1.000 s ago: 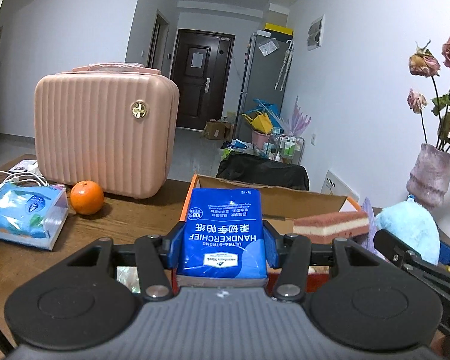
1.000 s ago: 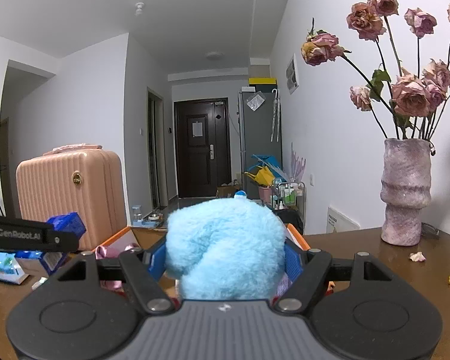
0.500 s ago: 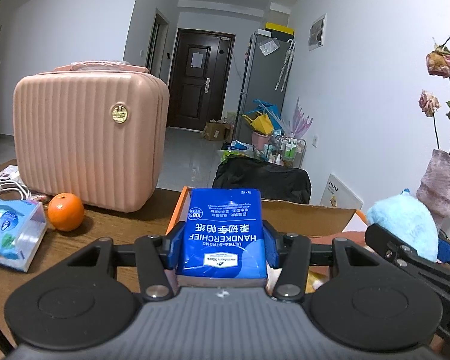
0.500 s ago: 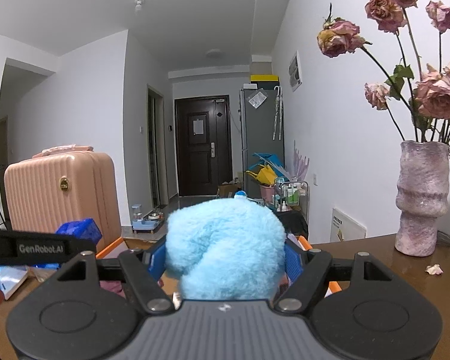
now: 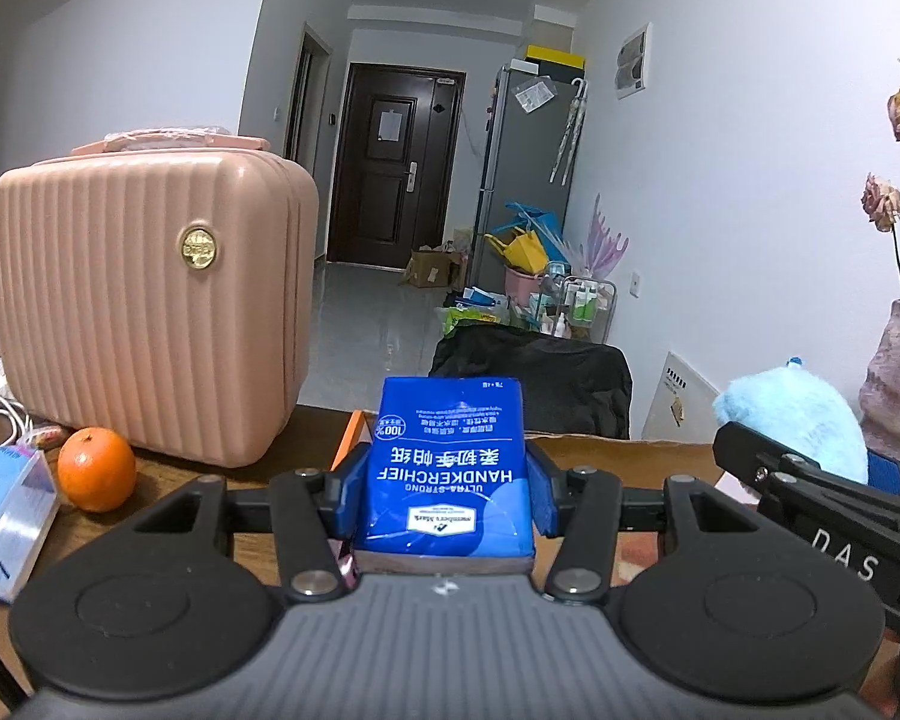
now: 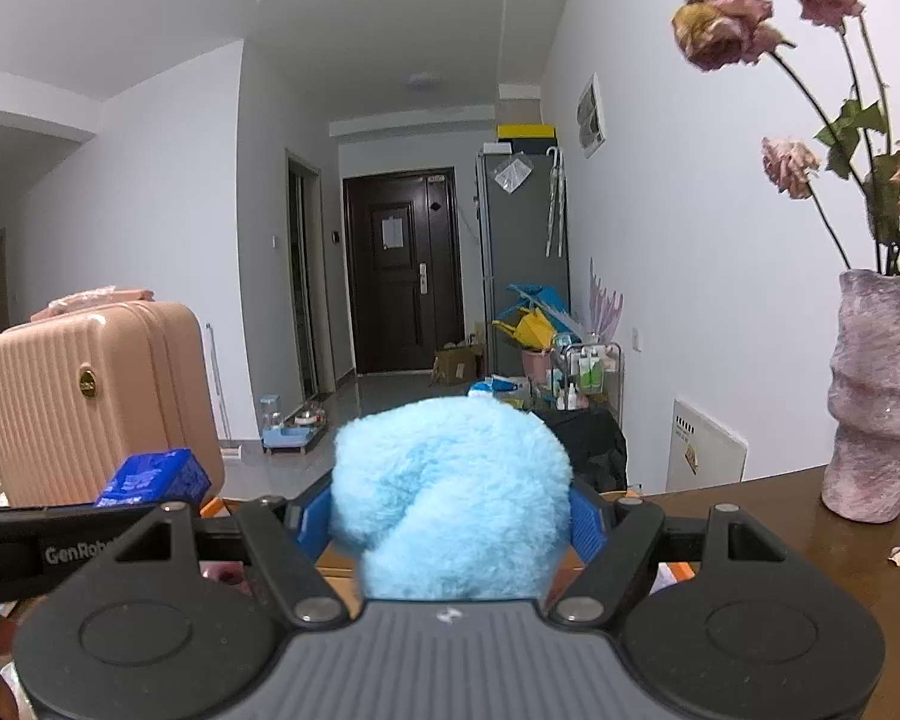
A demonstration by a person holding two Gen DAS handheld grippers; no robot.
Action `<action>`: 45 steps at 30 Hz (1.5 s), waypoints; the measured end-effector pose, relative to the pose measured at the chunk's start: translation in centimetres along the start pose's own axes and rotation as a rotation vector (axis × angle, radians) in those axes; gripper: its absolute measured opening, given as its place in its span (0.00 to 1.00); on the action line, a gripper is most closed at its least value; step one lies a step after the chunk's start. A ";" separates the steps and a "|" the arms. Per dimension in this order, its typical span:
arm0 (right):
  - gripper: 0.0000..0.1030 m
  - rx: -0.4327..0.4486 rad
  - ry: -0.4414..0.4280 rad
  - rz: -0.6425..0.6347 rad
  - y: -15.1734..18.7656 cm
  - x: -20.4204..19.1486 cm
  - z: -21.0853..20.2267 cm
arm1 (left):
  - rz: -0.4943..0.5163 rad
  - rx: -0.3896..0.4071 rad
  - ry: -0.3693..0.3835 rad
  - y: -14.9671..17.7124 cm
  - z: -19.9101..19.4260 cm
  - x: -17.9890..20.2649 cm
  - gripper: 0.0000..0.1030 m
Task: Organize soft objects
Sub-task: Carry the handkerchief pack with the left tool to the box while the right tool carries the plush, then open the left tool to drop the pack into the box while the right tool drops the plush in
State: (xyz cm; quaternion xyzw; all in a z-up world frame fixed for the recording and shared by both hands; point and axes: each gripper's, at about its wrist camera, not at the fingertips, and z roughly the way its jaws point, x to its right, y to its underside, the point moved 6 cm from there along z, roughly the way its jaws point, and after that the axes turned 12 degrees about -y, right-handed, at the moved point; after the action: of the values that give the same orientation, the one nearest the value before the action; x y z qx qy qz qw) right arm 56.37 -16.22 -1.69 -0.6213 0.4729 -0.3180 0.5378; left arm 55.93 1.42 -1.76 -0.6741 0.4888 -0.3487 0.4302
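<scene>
Brown wooden tabletop [image 5: 168, 480] carries a ribbed pink hard-shell case [image 5: 144, 306]. Right hand-held gripper [image 6: 450, 516], moderately wide, clamps a fluffy round blue plush [image 6: 450, 498]. Left hand-held gripper [image 5: 447, 486], narrower, grips a glossy rectangular blue tissue pack [image 5: 447, 468] above an orange-edged cardboard box [image 5: 624, 453].

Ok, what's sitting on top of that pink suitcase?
A flat pink item with a wrinkled, plastic-looking surface lies on top of the pink suitcase. From both wrist views only its front edge shows, so what it is, and anything farther back on the lid, stays hidden.
</scene>
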 end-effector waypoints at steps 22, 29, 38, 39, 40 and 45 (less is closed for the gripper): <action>0.73 -0.098 0.023 -0.022 0.8 0.3 3.2 | 0.054 -0.014 -0.046 0.5 3.3 0.6 0.51; 0.79 -0.095 0.030 0.001 0.8 0.7 3.0 | 0.052 -0.014 -0.060 0.6 3.3 0.4 0.56; 1.00 -0.063 0.056 0.048 0.6 1.7 2.4 | 0.031 0.023 -0.129 0.3 2.7 -0.4 1.00; 1.00 -0.065 0.054 0.049 0.6 1.7 2.4 | 0.028 0.026 -0.141 0.2 2.6 -0.5 1.00; 1.00 -0.066 0.053 0.050 0.6 1.7 2.4 | 0.023 0.034 -0.156 0.2 2.6 -0.6 1.00; 1.00 -0.068 0.053 0.040 0.5 1.4 2.4 | 0.030 0.031 -0.162 0.1 2.7 -0.7 1.00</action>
State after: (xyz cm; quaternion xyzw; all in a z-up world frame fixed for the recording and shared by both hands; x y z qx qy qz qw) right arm 58.89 -16.68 -2.90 -0.6208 0.5100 -0.3073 0.5099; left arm 58.09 2.72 -2.94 -0.6861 0.4569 -0.2942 0.4838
